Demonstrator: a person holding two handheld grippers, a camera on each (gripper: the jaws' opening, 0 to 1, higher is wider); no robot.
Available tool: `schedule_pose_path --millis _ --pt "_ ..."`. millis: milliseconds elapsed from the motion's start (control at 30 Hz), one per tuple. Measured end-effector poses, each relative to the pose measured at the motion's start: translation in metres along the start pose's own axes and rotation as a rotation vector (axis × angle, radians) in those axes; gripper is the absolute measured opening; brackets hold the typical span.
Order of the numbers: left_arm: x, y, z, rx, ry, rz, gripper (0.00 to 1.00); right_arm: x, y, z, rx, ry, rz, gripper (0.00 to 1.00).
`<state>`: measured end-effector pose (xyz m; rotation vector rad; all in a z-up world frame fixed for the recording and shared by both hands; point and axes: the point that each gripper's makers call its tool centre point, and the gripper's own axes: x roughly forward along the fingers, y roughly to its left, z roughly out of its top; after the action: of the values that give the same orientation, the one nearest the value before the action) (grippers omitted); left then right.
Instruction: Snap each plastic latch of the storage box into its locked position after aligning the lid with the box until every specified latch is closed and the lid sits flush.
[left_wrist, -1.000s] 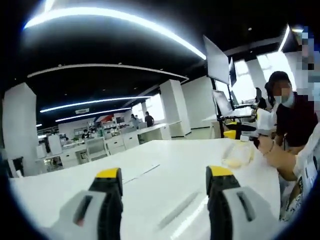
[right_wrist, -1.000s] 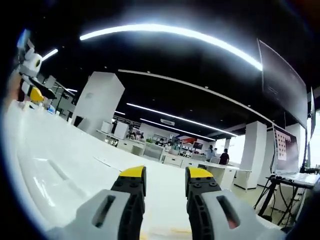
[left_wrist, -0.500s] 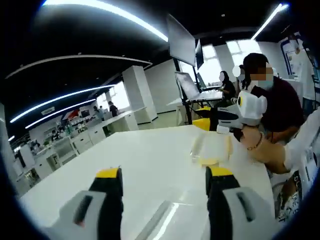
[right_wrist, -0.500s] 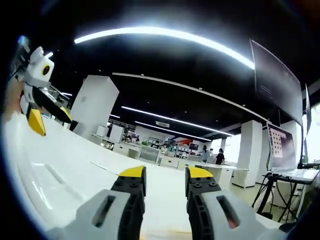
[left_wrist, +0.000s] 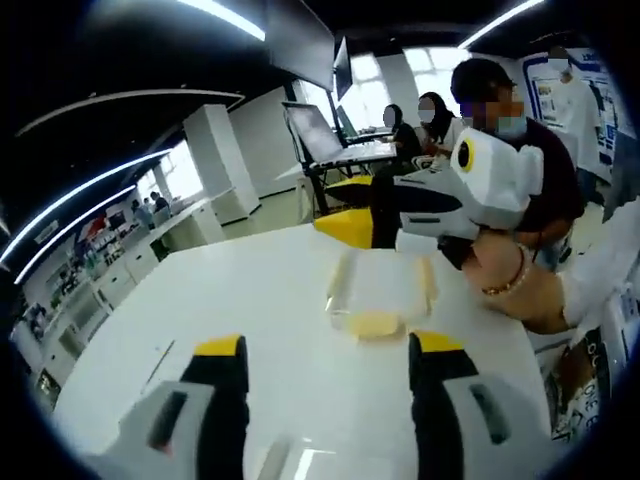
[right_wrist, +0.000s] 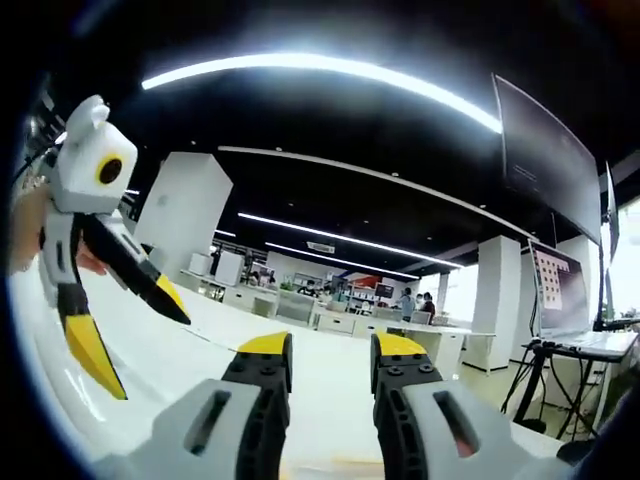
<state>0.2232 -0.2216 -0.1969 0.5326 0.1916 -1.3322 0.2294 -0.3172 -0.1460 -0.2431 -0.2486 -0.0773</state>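
Two yellow-tipped jaws of the left gripper (left_wrist: 328, 350) rise from the bottom of the left gripper view, and they stand wide apart with nothing between them. Past them lies a big white table (left_wrist: 230, 300). The storage box (left_wrist: 381, 293) sits on the table near its far right edge. It is clear plastic with a pale yellow latch (left_wrist: 377, 324) on the side that faces the camera. Its lid looks to be on, but the picture is too blurred to tell if it sits flush. The right gripper (left_wrist: 352, 226) comes in from the right, held in a person's hand (left_wrist: 503, 282), and its yellow jaw tip hangs just past the far side of the box. You cannot tell from this side if its jaws are apart. People sit at a desk behind it.

One second ago this view showed the box only as a faint shape far off to the right. Now the camera has swung round, and the box is close to the middle. The right gripper has come into the picture since then.

Next, the right gripper view. The right gripper's (right_wrist: 331, 350) own two jaws stand close, with a thin gap between them, and hold nothing. The white table (right_wrist: 190, 365) runs away under them. The left gripper (right_wrist: 132, 330) shows at the left of this view, white with its two jaws spread wide. One second ago it was tiny and far away in the corner. Now it looks much bigger and nearer.
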Motion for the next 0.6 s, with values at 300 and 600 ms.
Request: schedule_pose_path --millis 300,600 --pt "0.05 -0.017 -0.003 0.025 0.095 -0.097 0.64 -0.001 -0.009 -0.001 0.018 -0.003 -0.03 0.31" --pt "0.081 -0.031 -0.029 0.052 0.247 -0.181 0.63 0.0 -0.017 -0.004 0.046 0.006 -0.052 0.32"
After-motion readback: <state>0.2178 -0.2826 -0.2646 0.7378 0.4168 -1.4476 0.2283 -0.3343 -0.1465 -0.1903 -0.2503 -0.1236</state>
